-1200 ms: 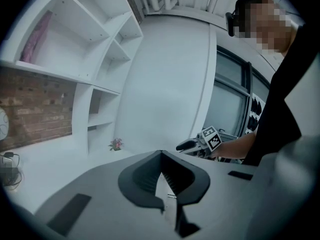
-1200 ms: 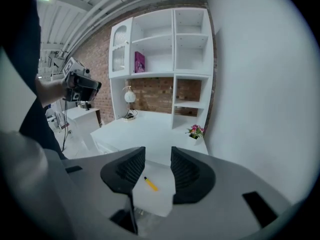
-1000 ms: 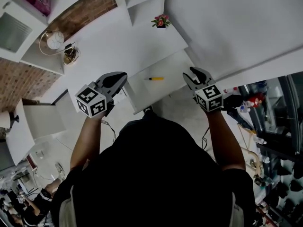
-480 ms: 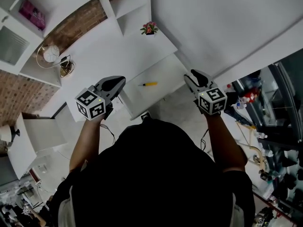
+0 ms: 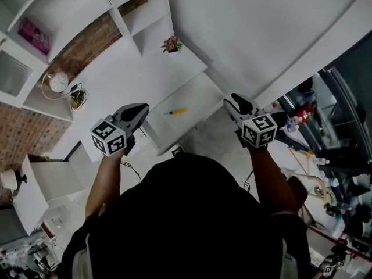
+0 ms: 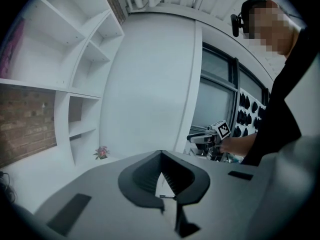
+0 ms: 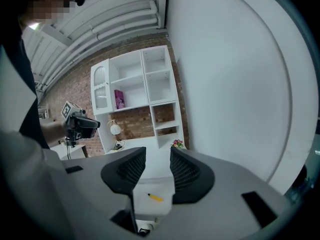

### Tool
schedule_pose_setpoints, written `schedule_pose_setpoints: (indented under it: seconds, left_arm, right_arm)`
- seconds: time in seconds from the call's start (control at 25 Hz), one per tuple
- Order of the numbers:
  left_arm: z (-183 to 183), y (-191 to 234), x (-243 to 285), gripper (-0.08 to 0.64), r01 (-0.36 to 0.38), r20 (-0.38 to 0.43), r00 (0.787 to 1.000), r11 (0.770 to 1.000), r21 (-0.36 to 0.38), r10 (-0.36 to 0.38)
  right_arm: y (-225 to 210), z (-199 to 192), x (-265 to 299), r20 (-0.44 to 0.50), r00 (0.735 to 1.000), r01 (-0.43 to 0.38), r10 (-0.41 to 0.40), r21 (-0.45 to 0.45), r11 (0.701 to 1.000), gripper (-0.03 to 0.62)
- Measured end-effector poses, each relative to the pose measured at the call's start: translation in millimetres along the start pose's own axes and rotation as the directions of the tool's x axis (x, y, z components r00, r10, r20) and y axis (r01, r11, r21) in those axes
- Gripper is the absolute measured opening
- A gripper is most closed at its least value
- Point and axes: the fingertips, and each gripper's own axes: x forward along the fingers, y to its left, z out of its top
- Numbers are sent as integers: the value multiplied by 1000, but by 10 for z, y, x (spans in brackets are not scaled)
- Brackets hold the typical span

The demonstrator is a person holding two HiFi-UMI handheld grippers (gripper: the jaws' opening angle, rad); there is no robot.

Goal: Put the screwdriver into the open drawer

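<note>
1. Left gripper [image 6: 161, 153] is hovering on the near left of the scene, just to the left of the open drawer [image 5: 195, 92]. Its two jaws are meeting at their tips and are gripping nothing.
2. Beyond it, on the far left, a round table clock [image 5: 58, 82] is standing on the white desk [image 5: 133, 68]. A pink box [image 5: 32, 36] is sitting in the white shelving [image 5: 70, 4] above the clock.
3. Between the two grippers, the open drawer is sticking out from the near edge of the desk toward the person.
4. Inside that drawer, the yellow-handled screwdriver [image 5: 176, 111] is lying flat on the white bottom. It is lying apart from both grippers, and nothing is touching it.
5. Farther back, a small pot of pink flowers [image 5: 171, 43] is standing at the far right corner of the desk, next to the lowest shelf opening.
6. On the near right, the right gripper [image 7: 157, 151] is hovering just to the right of the drawer and pointing toward it. Its jaws are standing clearly apart and holding nothing. In the right gripper view, the screwdriver is showing through the gap between them, well beyond the jaws.
</note>
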Motion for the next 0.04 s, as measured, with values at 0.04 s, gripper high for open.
schedule_pose_setpoints:
  seconds: [0.04]
  left_arm:
    - [8,-22,21,17,2,-2,1000,1000,3,-2]
  right_arm:
    - [-20,3,-34,9,1000,0,0,6,1000,160]
